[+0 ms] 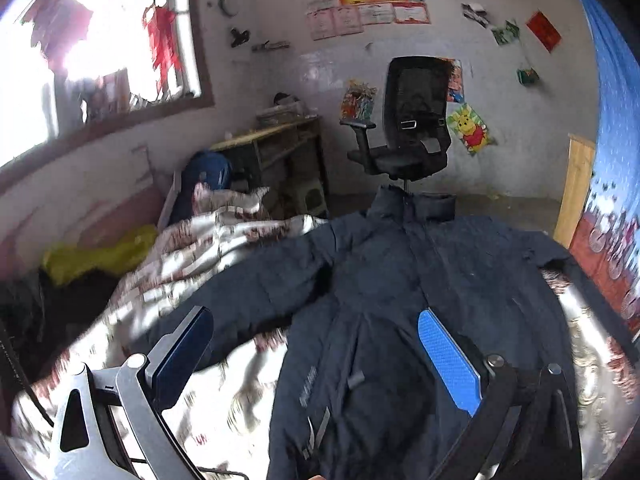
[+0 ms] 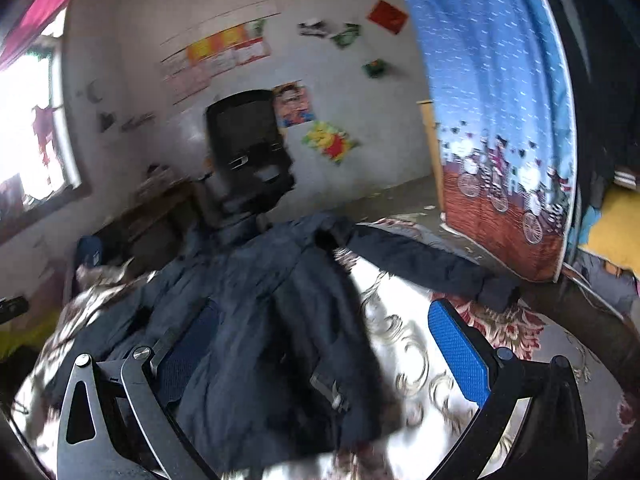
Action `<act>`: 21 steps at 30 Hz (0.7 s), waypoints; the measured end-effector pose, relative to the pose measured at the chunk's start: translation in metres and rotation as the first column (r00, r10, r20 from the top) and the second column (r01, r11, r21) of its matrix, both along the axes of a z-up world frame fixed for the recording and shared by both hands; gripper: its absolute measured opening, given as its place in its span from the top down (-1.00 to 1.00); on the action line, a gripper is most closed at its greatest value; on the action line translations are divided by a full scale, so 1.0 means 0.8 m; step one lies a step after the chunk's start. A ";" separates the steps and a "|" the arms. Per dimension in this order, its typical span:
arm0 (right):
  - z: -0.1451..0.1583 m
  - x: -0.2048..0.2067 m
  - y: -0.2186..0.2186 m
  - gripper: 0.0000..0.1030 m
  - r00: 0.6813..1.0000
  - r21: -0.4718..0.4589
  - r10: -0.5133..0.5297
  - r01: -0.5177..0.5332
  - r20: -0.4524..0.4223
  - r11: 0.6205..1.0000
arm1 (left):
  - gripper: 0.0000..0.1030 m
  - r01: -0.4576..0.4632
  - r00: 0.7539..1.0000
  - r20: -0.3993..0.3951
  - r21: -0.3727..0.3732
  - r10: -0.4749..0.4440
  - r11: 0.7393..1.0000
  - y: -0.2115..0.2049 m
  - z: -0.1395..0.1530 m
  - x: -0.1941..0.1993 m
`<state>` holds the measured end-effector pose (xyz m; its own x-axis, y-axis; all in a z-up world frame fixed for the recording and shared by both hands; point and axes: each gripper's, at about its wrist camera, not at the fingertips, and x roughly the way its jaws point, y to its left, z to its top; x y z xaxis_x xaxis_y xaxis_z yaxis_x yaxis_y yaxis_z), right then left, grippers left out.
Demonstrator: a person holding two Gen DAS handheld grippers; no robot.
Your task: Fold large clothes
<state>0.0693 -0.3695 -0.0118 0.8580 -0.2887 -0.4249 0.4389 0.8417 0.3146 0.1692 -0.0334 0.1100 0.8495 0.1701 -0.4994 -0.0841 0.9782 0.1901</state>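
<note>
A large dark navy jacket (image 1: pixel 400 280) lies spread front-up on a patterned bedspread (image 1: pixel 224 248), collar toward the far wall, sleeves out to both sides. My left gripper (image 1: pixel 316 324) is open and empty, hovering above the jacket's lower left part and left sleeve. In the right wrist view the jacket (image 2: pixel 272 312) fills the middle, its right sleeve (image 2: pixel 424 260) stretched out to the right. My right gripper (image 2: pixel 324 320) is open and empty above the jacket's lower right side, its blue pad (image 2: pixel 456 352) over bare bedspread (image 2: pixel 404 360).
A black office chair (image 1: pixel 412 120) stands beyond the bed's far end by a wall with posters. A wooden desk (image 1: pixel 276 144) and a window (image 1: pixel 100 48) are at left. A blue printed curtain (image 2: pixel 500 120) hangs at right. Yellow cloth (image 1: pixel 96 256) lies at the bed's left.
</note>
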 end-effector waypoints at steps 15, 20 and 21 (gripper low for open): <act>-0.093 0.124 -0.081 -0.98 0.980 0.330 -0.198 0.183 0.012 0.926 | -1.00 0.178 0.984 -0.023 0.188 -0.177 0.966 -0.082 -0.059 0.188; -0.129 0.126 -0.119 -0.98 0.962 0.472 -0.272 0.245 -0.010 0.847 | -1.00 0.250 0.968 -0.050 0.206 -0.244 0.946 -0.154 -0.093 0.243; -0.135 0.125 -0.126 -0.98 0.958 0.504 -0.285 0.250 -0.008 0.827 | -1.00 0.263 0.965 -0.054 0.202 -0.258 0.943 -0.164 -0.098 0.248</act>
